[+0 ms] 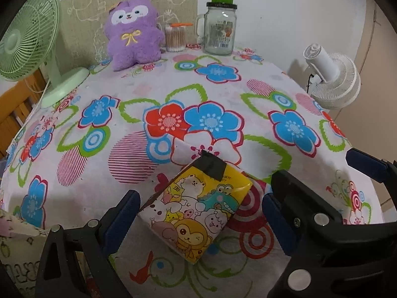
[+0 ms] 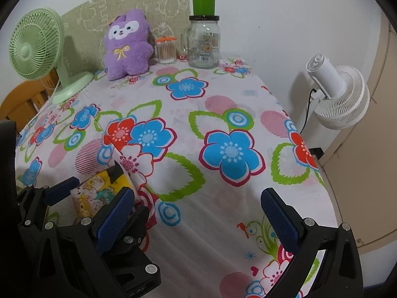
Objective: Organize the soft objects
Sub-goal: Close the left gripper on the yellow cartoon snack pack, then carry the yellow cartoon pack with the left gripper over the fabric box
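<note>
A soft tissue pack with cartoon animals and a strip of black tape lies flat on the flowered tablecloth, near the front edge. My left gripper is open and straddles it, one blue pad on each side with gaps showing. The pack shows partly in the right wrist view, behind my own left finger. My right gripper is open over bare cloth just right of the pack, holding nothing. A purple plush toy sits upright at the table's far side against a mat.
A green desk fan stands at the far left. A cotton-swab tub and a glass jar mug with a green cup on top stand beside the plush. A white fan is beyond the table's right edge.
</note>
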A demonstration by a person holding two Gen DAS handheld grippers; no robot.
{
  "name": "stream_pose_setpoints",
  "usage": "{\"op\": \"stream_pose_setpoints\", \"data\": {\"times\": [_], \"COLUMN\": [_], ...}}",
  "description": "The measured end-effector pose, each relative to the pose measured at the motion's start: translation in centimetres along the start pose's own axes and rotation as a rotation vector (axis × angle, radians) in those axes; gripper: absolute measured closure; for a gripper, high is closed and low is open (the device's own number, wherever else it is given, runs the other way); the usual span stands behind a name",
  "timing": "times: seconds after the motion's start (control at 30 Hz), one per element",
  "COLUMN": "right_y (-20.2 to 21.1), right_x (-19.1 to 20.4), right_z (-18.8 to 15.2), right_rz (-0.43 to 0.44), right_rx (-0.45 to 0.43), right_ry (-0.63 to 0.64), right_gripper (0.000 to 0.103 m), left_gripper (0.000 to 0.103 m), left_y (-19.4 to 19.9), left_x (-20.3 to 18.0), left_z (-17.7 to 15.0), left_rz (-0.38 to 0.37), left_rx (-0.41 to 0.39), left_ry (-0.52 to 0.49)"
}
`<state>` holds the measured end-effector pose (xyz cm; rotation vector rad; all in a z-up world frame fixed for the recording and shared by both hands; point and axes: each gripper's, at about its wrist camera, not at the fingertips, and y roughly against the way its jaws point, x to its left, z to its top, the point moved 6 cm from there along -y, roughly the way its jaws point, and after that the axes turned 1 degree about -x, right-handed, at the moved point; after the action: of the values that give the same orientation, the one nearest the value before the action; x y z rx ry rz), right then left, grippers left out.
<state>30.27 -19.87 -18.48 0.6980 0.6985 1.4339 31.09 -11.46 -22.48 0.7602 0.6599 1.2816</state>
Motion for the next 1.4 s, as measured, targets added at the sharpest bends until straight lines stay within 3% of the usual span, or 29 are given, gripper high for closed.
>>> {"op": "stream_pose_setpoints", "data": {"times": [0.47,0.67,0.77,0.93,1.4], "right_y": [-1.1,-0.9,-0.8,-0.7,1.8], "right_x": [-0.2,0.0,0.0,-0.5,-0.1], "right_z": [-0.4,-0.3,-0.4,-0.7,-2.0], "right_rz": [0.012,0.022,0.021,0.011,-0.004], "right_rx": [0.023,0.017,0.018,0.024,0.015], "right_ry": [-0.029,-0.027,-0.032,-0.053,-0.044], "right_gripper": [0.000,0.000,0.000,0.000,0.000], "left_gripper": [0.003,0.025,0.031,0.036,0.040], "left_y": [-0.7,-0.1,0.0,0.4,2.5], "left_x": [0.0,-0.3,-0.4,-0.8,-0.7], "left_z": [0.0,0.1,0.1,-0.1,-1.6], "left_rz": [0.009,-0.001,0.003,0.046,0.034], "left_rx": [-0.003,-0.020,-0.025,-0.038,-0.023], "left_ry": [0.000,-0.006,-0.005,-0.022,-0.011]}}
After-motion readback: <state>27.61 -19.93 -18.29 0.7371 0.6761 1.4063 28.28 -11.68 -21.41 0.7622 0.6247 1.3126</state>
